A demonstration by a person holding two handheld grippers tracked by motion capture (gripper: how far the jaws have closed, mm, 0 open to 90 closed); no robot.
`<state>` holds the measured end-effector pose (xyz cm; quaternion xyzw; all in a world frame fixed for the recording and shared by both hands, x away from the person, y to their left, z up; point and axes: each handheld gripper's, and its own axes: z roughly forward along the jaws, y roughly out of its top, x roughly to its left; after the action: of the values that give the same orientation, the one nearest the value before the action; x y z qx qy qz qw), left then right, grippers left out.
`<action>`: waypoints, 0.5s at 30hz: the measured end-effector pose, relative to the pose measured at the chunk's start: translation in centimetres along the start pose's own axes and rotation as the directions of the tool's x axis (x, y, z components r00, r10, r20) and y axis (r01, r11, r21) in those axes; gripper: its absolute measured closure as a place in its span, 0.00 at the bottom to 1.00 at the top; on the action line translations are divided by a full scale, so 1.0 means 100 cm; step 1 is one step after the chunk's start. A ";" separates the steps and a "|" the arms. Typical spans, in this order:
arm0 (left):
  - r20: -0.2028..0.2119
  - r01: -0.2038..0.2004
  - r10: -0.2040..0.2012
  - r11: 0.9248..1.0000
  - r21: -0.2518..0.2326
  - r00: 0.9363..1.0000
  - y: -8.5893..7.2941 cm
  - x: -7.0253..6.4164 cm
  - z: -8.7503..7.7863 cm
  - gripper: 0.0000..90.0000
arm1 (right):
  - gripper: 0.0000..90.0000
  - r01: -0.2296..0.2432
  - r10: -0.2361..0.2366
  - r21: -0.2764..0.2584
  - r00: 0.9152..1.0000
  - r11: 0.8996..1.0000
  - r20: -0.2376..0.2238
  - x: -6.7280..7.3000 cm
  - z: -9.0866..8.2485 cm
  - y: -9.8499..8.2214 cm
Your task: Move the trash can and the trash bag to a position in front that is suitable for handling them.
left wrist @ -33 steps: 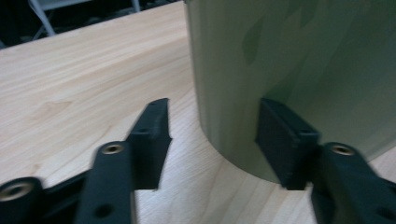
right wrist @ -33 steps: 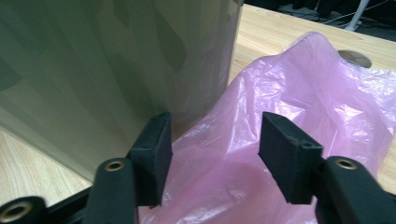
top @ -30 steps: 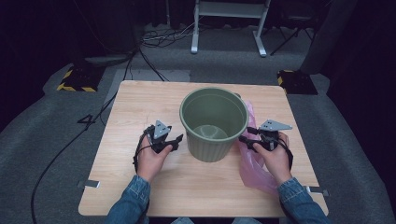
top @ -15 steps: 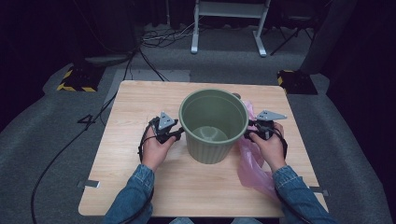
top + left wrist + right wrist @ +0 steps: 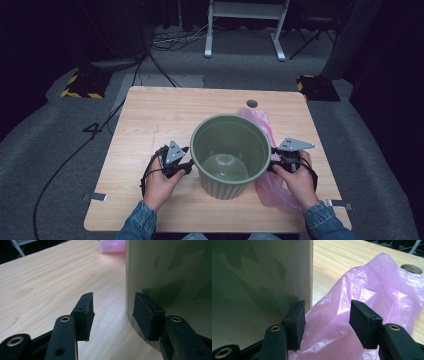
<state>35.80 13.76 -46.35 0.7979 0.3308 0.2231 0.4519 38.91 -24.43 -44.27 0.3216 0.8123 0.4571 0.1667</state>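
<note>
Two tools flank the green bin (image 5: 230, 155) at the near middle of the desk (image 5: 150, 115), pressing its sides: left tool (image 5: 186, 167) and right tool (image 5: 272, 164) half-open, having just widened, gripping nothing. Likely next: grasp the pink bag (image 5: 272, 192) at the bin's right.

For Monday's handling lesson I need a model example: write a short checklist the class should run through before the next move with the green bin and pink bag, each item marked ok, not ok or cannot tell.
1. Green bin upright on the table: ok.
2. Bin empty inside: ok, its bare bottom shows in the high view.
3. Left gripper beside the bin wall, jaws apart with nothing clamped: ok; they have just been opening.
4. Right gripper jaws apart over the pink bag, not pinching it: ok; they too have just been opening.
5. Bag free of the bin: cannot tell, it runs behind and beside the bin.
6. Bag mouth found: cannot tell.
</note>
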 end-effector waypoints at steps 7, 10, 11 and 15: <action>0.012 0.005 -0.005 1.000 -0.012 1.000 -0.012 -0.020 -0.019 0.54 | 0.49 0.010 -0.009 0.018 1.000 1.000 -0.023 0.019 -0.019 -0.011; 0.014 0.004 -0.004 1.000 -0.012 1.000 -0.015 -0.028 -0.027 0.54 | 0.49 0.014 -0.014 0.023 1.000 1.000 -0.025 0.026 -0.025 -0.014; 0.014 0.004 -0.003 1.000 -0.011 1.000 -0.016 -0.029 -0.029 0.54 | 0.49 0.011 -0.010 0.024 1.000 1.000 -0.026 0.029 -0.027 -0.016; 0.010 0.015 -0.015 1.000 -0.012 1.000 -0.019 -0.031 -0.033 0.47 | 0.44 0.011 -0.010 0.029 0.999 1.000 -0.030 0.034 -0.031 -0.019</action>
<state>30.92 14.11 -46.56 0.7937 0.3331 0.2178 0.4601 33.90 -24.81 -44.20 0.3127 0.8231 0.4489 0.1523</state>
